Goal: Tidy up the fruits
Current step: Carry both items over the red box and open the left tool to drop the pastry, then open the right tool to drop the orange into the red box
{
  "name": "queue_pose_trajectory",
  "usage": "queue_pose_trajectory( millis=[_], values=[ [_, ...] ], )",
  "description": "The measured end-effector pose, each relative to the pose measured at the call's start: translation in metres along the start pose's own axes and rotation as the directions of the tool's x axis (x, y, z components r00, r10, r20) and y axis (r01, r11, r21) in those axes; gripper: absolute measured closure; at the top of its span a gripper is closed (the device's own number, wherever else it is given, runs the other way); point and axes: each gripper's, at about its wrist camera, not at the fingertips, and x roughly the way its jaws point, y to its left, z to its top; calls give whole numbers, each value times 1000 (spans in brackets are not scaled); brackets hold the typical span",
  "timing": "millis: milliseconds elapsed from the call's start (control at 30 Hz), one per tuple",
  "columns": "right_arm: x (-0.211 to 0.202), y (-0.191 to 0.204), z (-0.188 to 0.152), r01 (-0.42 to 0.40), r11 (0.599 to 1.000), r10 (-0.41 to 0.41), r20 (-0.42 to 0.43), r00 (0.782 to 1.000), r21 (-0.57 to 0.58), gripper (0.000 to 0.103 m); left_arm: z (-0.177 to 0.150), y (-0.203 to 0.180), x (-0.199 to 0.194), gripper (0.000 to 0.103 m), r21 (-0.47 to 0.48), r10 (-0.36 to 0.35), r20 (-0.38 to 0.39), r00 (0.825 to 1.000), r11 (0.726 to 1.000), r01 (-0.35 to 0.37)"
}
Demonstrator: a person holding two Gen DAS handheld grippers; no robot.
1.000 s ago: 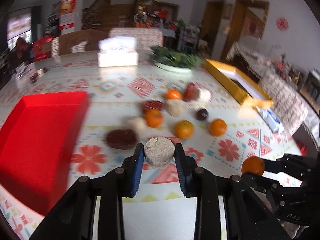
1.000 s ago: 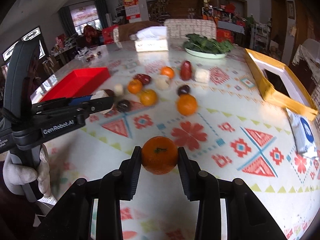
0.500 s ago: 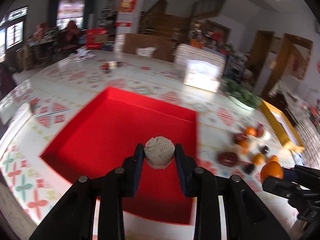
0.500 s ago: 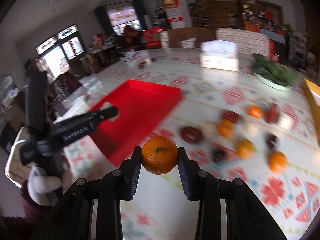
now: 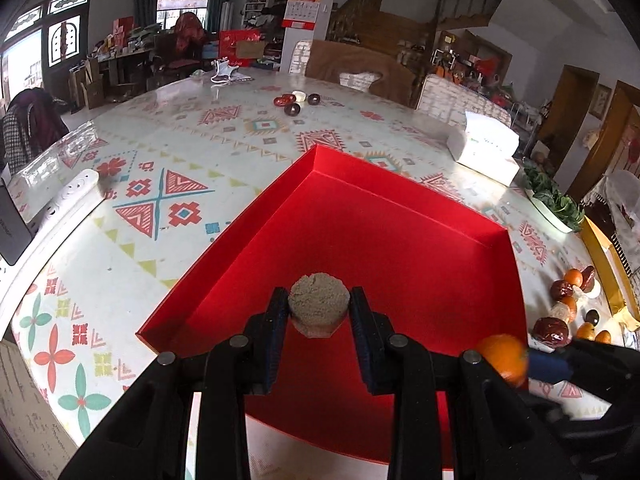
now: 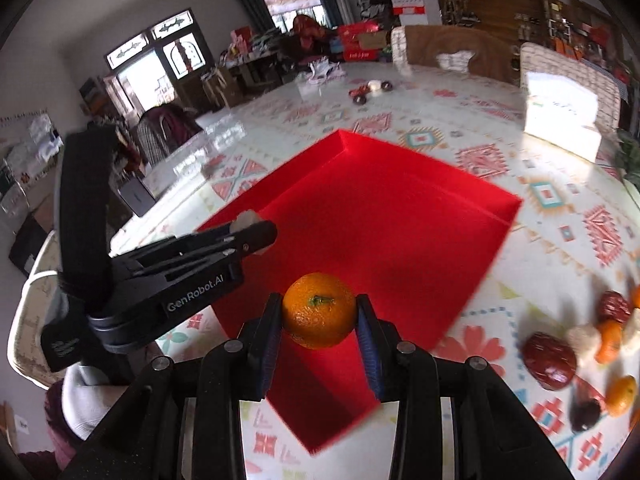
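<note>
hanging over the red tray [image 5: 400, 240], both loads are carried above its floor, w/ nothing released yet. the left gripper [image 5: 319, 322] is clamped on a tan crumbly puck [image 5: 318, 306] (short, round, flat face up, no real long axis), pinched at its sides. the right gripper [image 6: 319, 326] is clamped on an orange [image 6: 319, 310], stem side facing the camera. the drop relation is plain: open red floor lies straight below and ahead of both sets of fingers, the tray appearing empty. seen from the right wrist, the left gripper [image 6: 256, 236] sits deeper over the tray, near its left wall, while the orange hangs nearer the front corner, so the left is judged better placed to let go first. remaining fruits [image 6: 580, 344] are left on the table [image 5: 180, 160], off to the right, outside the tray.
</note>
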Motion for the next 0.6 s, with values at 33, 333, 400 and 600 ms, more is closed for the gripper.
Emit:
queue_pose_trajectory(
  millis=[33,333,400,600],
  values=[
    [6,1,-1,2,1000,-2,-10,1000,-5,64,0,1,1,73,1,2,-1,1000,1000,-2],
    [32,9,-10,47,998,-49,-50,998,-52,64,1,-1,7,73,5,6,-11,1000,1000,-5],
    [34,9,-10,50,997,-53,-52,997,-53,63,2,-2,8,73,5,5,-13,1000,1000,-5],
    [30,11,-10,69,996,-71,-31,997,-64,62,2,-5,3,55,-3,6,-4,1000,1000,-6]
  ],
)
